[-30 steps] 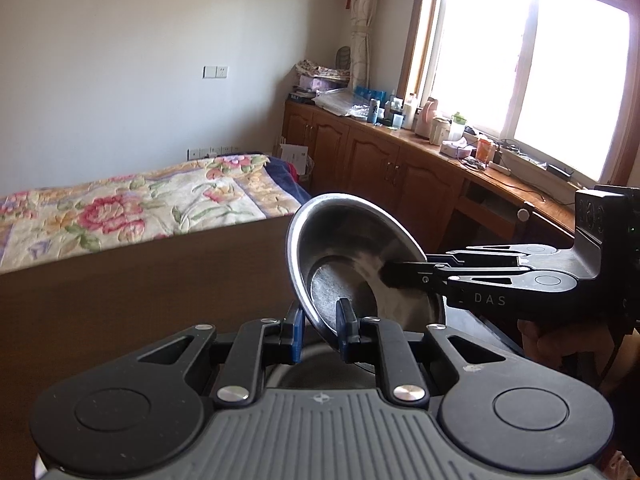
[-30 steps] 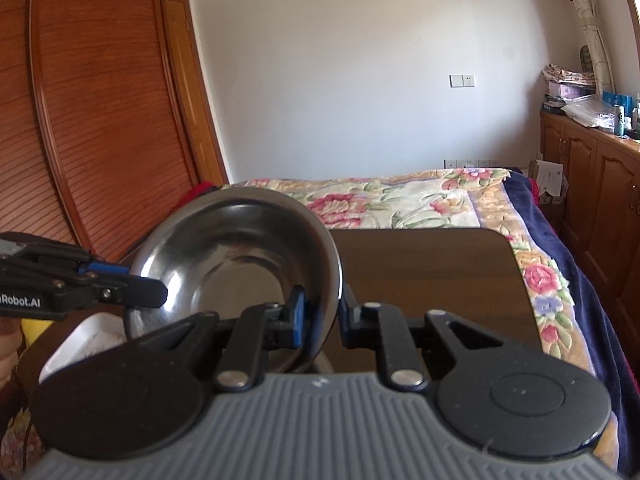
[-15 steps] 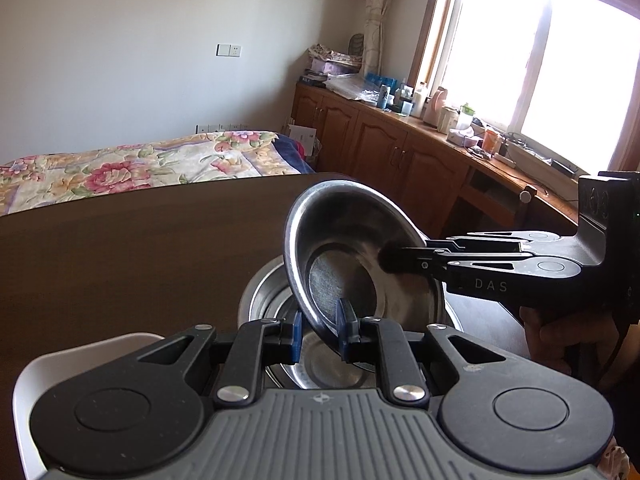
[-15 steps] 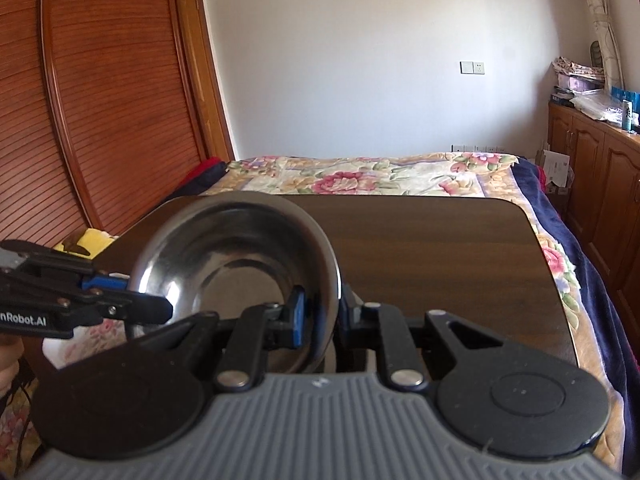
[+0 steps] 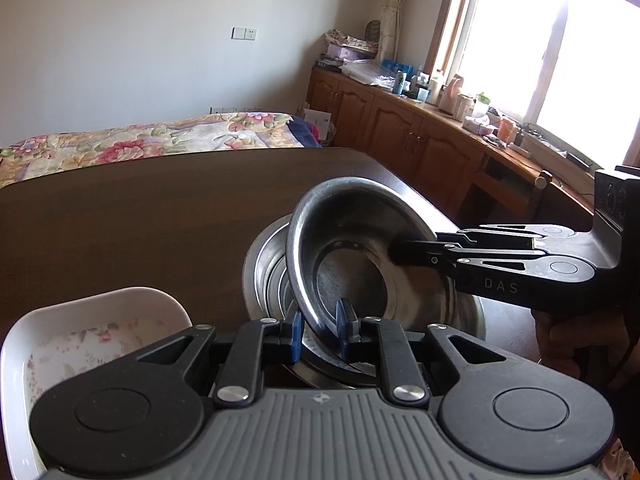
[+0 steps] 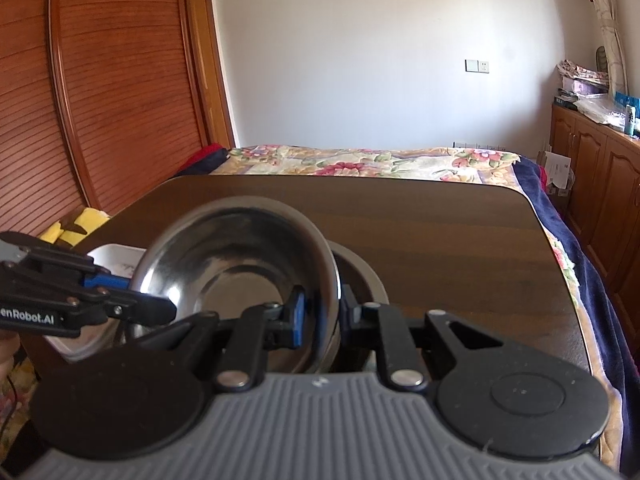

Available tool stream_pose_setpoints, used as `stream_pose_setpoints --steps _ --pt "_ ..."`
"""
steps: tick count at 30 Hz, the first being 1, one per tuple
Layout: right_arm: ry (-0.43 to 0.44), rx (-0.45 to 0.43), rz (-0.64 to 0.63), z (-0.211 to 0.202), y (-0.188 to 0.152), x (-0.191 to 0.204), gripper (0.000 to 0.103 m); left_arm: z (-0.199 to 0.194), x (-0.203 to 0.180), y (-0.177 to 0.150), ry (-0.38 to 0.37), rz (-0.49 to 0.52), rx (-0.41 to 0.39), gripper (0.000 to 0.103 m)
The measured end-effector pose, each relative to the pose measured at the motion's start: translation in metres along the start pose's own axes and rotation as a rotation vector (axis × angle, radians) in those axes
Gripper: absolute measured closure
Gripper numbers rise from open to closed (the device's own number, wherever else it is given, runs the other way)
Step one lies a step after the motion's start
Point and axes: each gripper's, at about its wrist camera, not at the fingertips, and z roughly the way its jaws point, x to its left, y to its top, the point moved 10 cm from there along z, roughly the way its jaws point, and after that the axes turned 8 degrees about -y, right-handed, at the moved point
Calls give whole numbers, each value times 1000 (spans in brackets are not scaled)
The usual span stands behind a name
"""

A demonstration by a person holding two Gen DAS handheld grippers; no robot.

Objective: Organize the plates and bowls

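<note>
A small steel bowl (image 5: pixel 352 248) (image 6: pixel 240 248) hangs tilted just above a larger steel bowl (image 5: pixel 262 264) (image 6: pixel 368 276) that stands on the dark wooden table (image 5: pixel 120 220) (image 6: pixel 440 240). My left gripper (image 5: pixel 318 332) is shut on the small bowl's near rim. My right gripper (image 6: pixel 322 316) is shut on the rim of the same bowl; in the left wrist view it (image 5: pixel 400 250) reaches in from the right. In the right wrist view the left gripper (image 6: pixel 160 312) comes in from the left. A white floral dish (image 5: pixel 100 320) (image 6: pixel 116 256) sits left of the steel bowls.
A bed with a flowered cover (image 5: pixel 160 136) (image 6: pixel 360 160) lies beyond the table's far edge. Wooden cabinets with clutter (image 5: pixel 420 120) run under the window on the right. A wooden wardrobe (image 6: pixel 100 100) stands to the left. A hand (image 5: pixel 568 332) holds the right gripper.
Both grippers have come down and forward together with the small steel bowl, from up in the air to just over the larger steel bowl. The table and white dish have come into view.
</note>
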Motion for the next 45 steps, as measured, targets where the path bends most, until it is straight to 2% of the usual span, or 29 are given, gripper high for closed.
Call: stream_pose_setpoints --steps 3,7,11,16,21,24,26,27,28,29,31,32,40,43,45 --pt "-9 -16 -15 0 -2 1 84 2 0 -2 38 29 1 85" --pt "-22 -39 -19 2 -4 -1 84 5 1 -4 49 21 -1 85" --pt "-22 -75 6 2 -4 -6 83 2 2 -1 75 28 -32 81" --pt "-27 -130 3 0 -2 -7 83 -5 5 3 90 17 -64 81" --pt "-31 -198 43 -11 3 -15 83 -19 3 5 88 3 -122 70" --pt "-60 -236 52 -15 3 -22 83 -27 4 5 117 9 -170 57" --pt "-91 -243 46 -15 0 -25 81 -29 4 3 133 8 -196 45" --pt "-101 -235 47 -13 -2 -28 80 -29 5 3 136 10 -205 42" --pt "-104 -226 51 -11 -4 -29 79 -28 4 2 134 16 -212 38" --pt "-105 -221 55 -10 -6 -30 68 -27 5 1 143 18 -218 37" --pt "-109 -220 54 -9 -8 -30 51 -25 6 -2 149 19 -225 36" --pt "-111 -219 50 -8 -9 -29 49 -24 7 -4 152 16 -228 36" --pt "-88 -179 70 1 -12 -28 48 -17 8 -15 154 -3 -227 33" --pt "-82 -166 85 2 -14 -29 48 -14 7 -17 154 -13 -215 35" --pt "-67 -146 89 4 -15 -27 47 -12 8 -18 154 -18 -206 40"
